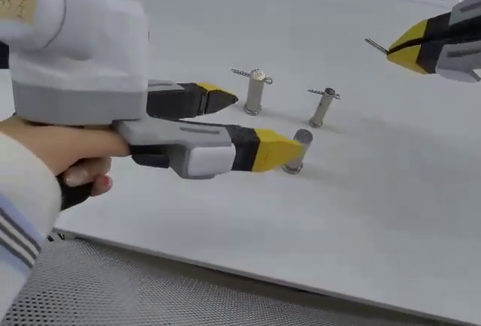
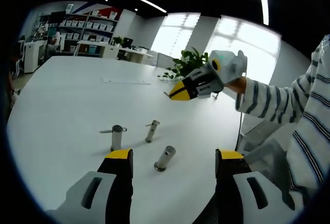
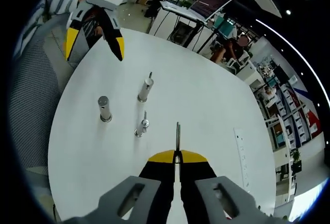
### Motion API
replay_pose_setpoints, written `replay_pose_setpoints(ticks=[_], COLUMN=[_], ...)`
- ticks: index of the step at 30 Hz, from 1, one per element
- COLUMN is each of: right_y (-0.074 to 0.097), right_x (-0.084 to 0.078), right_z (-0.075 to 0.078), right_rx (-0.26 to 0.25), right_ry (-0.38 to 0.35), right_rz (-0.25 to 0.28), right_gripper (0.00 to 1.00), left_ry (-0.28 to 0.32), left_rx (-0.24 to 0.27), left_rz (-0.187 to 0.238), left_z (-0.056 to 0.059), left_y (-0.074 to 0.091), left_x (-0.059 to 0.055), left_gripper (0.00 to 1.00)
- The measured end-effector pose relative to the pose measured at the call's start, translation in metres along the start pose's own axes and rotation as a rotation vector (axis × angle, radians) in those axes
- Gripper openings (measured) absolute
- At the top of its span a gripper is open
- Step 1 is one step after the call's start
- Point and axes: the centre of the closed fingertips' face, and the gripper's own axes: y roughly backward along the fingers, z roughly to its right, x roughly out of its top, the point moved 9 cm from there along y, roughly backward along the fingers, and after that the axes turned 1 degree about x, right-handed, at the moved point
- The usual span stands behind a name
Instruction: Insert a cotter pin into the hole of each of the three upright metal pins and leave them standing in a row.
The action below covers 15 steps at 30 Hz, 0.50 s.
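Left tongs spread at the bare pin; right tongs raised, gripping a cotter pin.
Left tongs (image 1: 261, 123) sit level and low, jaws wide and empty, with the bare pin (image 2: 165, 158) just ahead between them. Right tongs (image 3: 177, 154) are closed on a cotter pin (image 3: 177, 136), well apart. The two other pins (image 1: 255, 92) carry theirs. The counter (image 1: 376, 213) is open toward its near edge.

Right hand-held gripper (image 3: 177, 155) pinches cotter pin (image 3: 177, 136); three metal pins (image 3: 104, 109) stand on white table (image 3: 216, 100) ahead.
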Motion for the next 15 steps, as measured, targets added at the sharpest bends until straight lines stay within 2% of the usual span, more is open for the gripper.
replay_pose_setpoints(ticks=[7,10,15], right_y=[0.012,0.015,0.016], right_x=[0.015,0.024,0.037], right_z=[-0.022,-0.034,-0.049], right_rx=[0.002,0.022,0.042], right_ry=[0.034,0.034,0.057], right_rz=[0.041,0.075,0.105], right_gripper=[0.00,0.00,0.00], left_ry=[0.022,0.038,0.056], left_rx=[-0.026,-0.042,-0.058], left_rz=[0.007,0.023,0.022], left_z=[-0.002,-0.001,0.000], left_y=[-0.011,-0.015,-0.022], left_x=[0.012,0.017,0.021], left_gripper=[0.53,0.49,0.42])
